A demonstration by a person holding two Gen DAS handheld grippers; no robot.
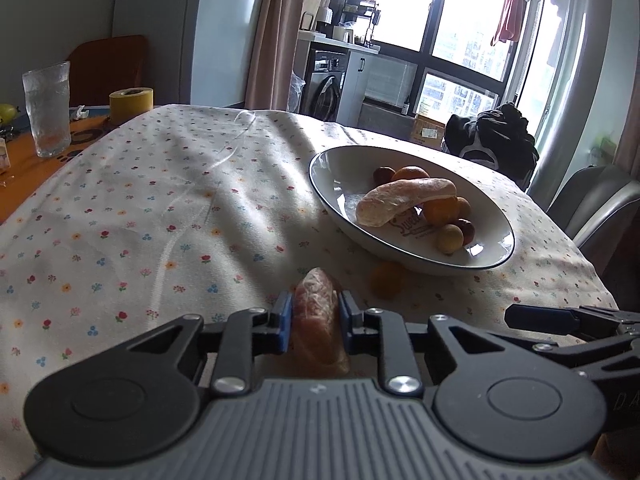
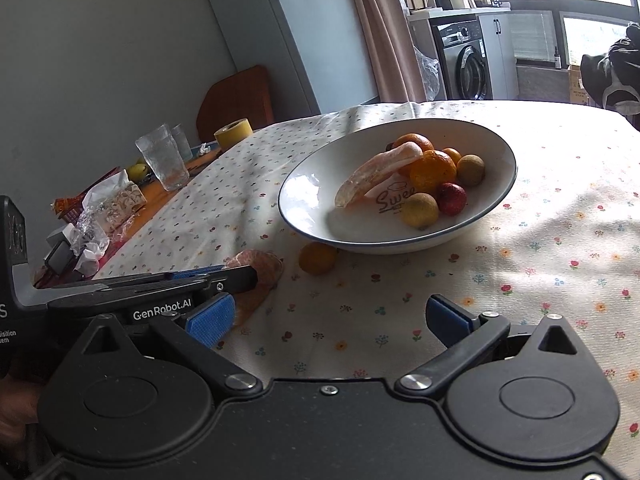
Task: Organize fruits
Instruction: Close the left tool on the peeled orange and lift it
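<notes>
The left gripper pinches a soft, juicy-looking pomelo segment mid-length on the tablecloth near the plate, likely fragile, while the right gripper gapes wide.

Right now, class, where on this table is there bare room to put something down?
Free: tablecloth between glass and bowl; bowl's near-left inside. Crowded: far-left clutter; spot around small orange and held pomelo segment.

Black left gripper with ribbed grey housing, silver screws, blue-padded fingers, black right gripper, white "GenRobot.AI" lettering on the left gripper's side
</notes>
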